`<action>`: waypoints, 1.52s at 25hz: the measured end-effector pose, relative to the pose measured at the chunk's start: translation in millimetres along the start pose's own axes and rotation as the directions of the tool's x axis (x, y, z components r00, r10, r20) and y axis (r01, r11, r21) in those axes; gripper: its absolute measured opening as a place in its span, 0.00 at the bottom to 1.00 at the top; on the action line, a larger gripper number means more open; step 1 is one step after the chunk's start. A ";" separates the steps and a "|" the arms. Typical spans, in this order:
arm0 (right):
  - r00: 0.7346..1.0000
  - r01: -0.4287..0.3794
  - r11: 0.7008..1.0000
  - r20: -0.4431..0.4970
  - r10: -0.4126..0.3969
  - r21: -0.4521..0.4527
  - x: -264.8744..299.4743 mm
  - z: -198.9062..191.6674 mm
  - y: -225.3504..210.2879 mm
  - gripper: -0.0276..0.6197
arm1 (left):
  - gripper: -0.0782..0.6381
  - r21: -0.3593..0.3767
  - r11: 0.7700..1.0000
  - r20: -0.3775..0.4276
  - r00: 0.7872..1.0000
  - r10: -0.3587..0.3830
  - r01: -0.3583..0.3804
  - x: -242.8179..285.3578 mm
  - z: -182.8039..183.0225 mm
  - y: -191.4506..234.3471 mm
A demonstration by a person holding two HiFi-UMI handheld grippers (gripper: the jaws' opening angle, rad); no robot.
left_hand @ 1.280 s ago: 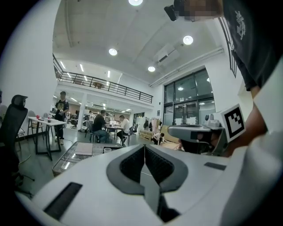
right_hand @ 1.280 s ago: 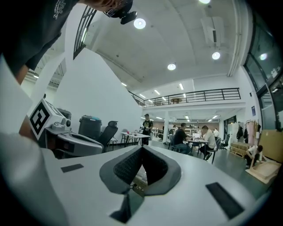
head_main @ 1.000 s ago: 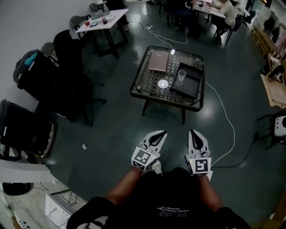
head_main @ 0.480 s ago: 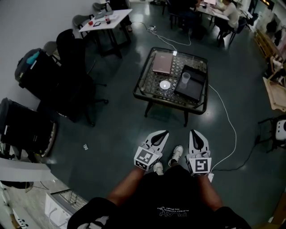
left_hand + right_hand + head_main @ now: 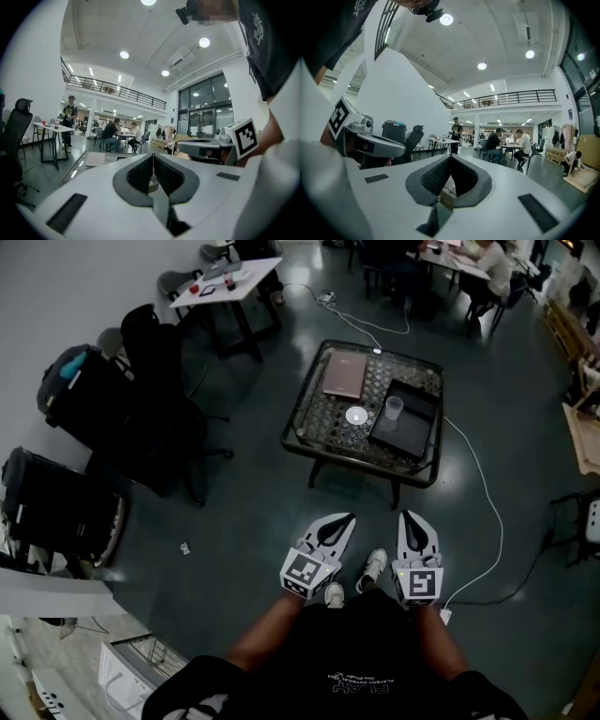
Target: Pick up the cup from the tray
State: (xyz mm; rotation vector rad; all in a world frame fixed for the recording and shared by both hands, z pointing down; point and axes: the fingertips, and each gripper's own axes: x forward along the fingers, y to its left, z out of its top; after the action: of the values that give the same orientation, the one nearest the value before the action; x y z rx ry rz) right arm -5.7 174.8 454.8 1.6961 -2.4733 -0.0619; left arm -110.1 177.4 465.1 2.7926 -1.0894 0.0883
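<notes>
We find the cup (image 5: pixel 395 408) upright in the tray (image 5: pixel 417 434) on the desk (image 5: pixel 319 423), upper centre of the head view. The left gripper (image 5: pixel 339 521) and right gripper (image 5: pixel 411 521), lower centre, are well apart from it, each with jaws together and empty.

Desk (image 5: pixel 298 423): glossy glass top, patterned mesh beneath, dark metal frame. On the desk: tray (image 5: pixel 412 434) black and smooth; cup (image 5: pixel 395 408) translucent, probably plastic. Floor (image 5: pixel 234 512) around the desk: dark, polished, reflective. Left gripper (image 5: pixel 153 157): smooth white plastic, ribbed dark pads (image 5: pixel 139 176).
</notes>
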 end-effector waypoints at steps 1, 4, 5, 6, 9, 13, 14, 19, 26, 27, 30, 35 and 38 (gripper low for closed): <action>1.000 0.000 1.000 -0.001 0.000 0.011 2.3 -3.7 -4.0 0.06 | 0.12 0.003 1.000 0.002 1.000 0.000 0.000 4.0 2.6 1.1; 1.000 -0.001 0.999 -0.001 0.001 0.037 9.8 -9.5 -16.9 0.06 | 0.12 0.009 1.000 0.002 1.000 0.001 -0.002 16.8 7.1 3.9; 1.000 0.000 0.999 -0.005 0.001 0.040 12.4 -12.1 -22.0 0.06 | 0.12 0.009 1.000 0.000 1.000 0.002 -0.002 21.7 7.5 4.7; 1.000 0.000 0.999 -0.010 0.000 0.043 15.2 -14.6 -27.3 0.06 | 0.12 0.007 1.000 -0.002 1.000 0.003 -0.003 27.1 7.5 5.7; 1.000 0.004 0.999 -0.016 -0.003 0.054 25.2 -16.9 -43.2 0.06 | 0.12 0.012 1.000 -0.012 1.000 0.008 -0.008 44.5 8.0 9.2; 1.000 -0.006 0.999 -0.026 0.007 0.044 38.6 -18.1 -63.5 0.06 | 0.12 0.035 0.999 -0.014 0.999 0.040 -0.039 67.5 11.9 18.1; 1.000 -0.009 0.999 -0.024 0.010 0.043 41.9 -18.7 -68.2 0.06 | 0.12 0.037 0.998 -0.014 0.999 0.050 -0.049 73.0 13.0 21.4; 1.000 -0.017 0.998 -0.023 0.018 0.062 57.3 -26.0 -93.2 0.06 | 0.12 0.038 0.997 -0.021 0.997 0.074 -0.073 101.0 14.1 32.0; 0.998 -0.057 0.996 -0.011 0.058 0.070 78.8 -31.6 -124.3 0.06 | 0.12 0.030 0.994 -0.032 0.994 0.105 -0.104 134.3 13.8 38.2; 0.998 -0.063 0.996 -0.008 0.064 0.068 81.9 -30.2 -128.7 0.06 | 0.12 0.033 0.994 -0.037 0.994 0.107 -0.106 138.0 14.1 38.2; 0.997 -0.081 0.994 0.003 0.081 0.067 90.6 -28.5 -140.3 0.06 | 0.12 0.044 0.991 -0.049 0.991 0.125 -0.123 148.1 16.3 41.2; 0.991 -0.133 0.989 0.031 0.132 0.060 105.9 -20.5 -153.0 0.06 | 0.12 0.057 0.985 -0.058 0.984 0.169 -0.166 164.0 21.7 44.5; 0.991 -0.125 0.990 0.044 0.123 0.071 114.8 -19.9 -160.2 0.06 | 0.12 0.065 0.983 -0.060 0.983 0.176 -0.172 168.9 22.7 44.1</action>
State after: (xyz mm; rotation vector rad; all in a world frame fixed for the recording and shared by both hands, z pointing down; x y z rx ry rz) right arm 104.6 10.7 467.0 1.5784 -2.6354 0.0094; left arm -15.6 28.8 465.6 2.7174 -1.3337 0.2331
